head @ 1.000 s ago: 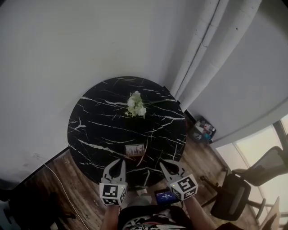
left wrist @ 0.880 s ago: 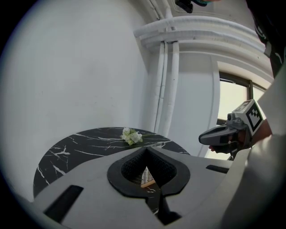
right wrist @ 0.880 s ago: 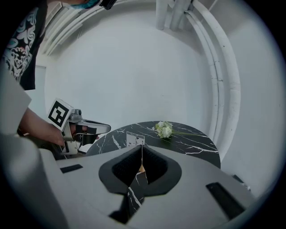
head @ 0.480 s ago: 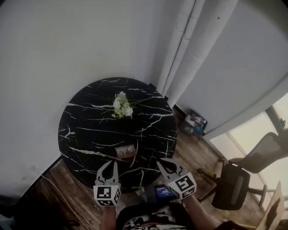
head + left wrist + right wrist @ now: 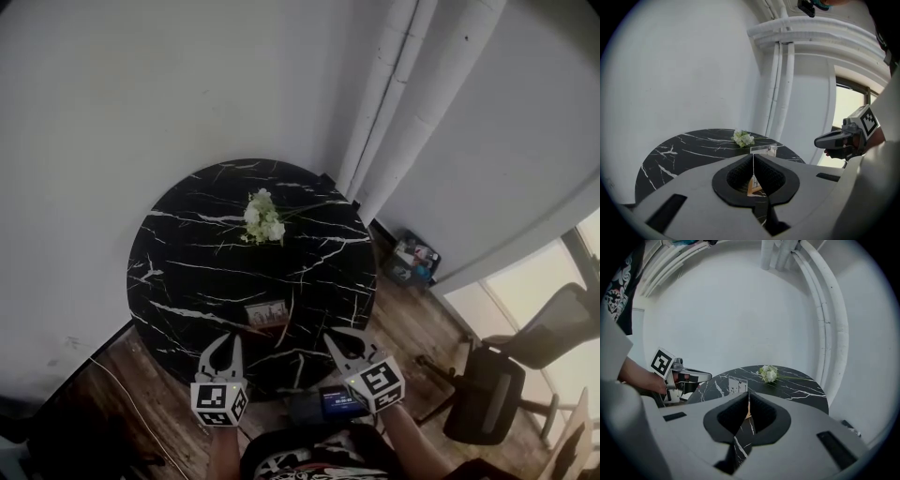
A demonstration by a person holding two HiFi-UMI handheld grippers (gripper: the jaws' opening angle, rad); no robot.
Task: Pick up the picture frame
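Left gripper (image 5: 223,339) and right gripper (image 5: 337,336) hover at the table's near edge, each with jaws pressed together and nothing between them. The picture frame (image 5: 266,313) stands upright on the black marble table (image 5: 178,262) just ahead, between the two and nearer the left, its long edge crosswise to both. Judgement: jaws must open before any grasp. White flowers (image 5: 262,217) lie well beyond

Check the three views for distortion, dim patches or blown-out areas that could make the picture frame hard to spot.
Head view: dim, darkest along the bottom; the picture frame is tiny on the black table. Left gripper view: fisheye, window blown out, frame clear. Right gripper view: strong fisheye bends the pipes, even light, black corners, frame readable.
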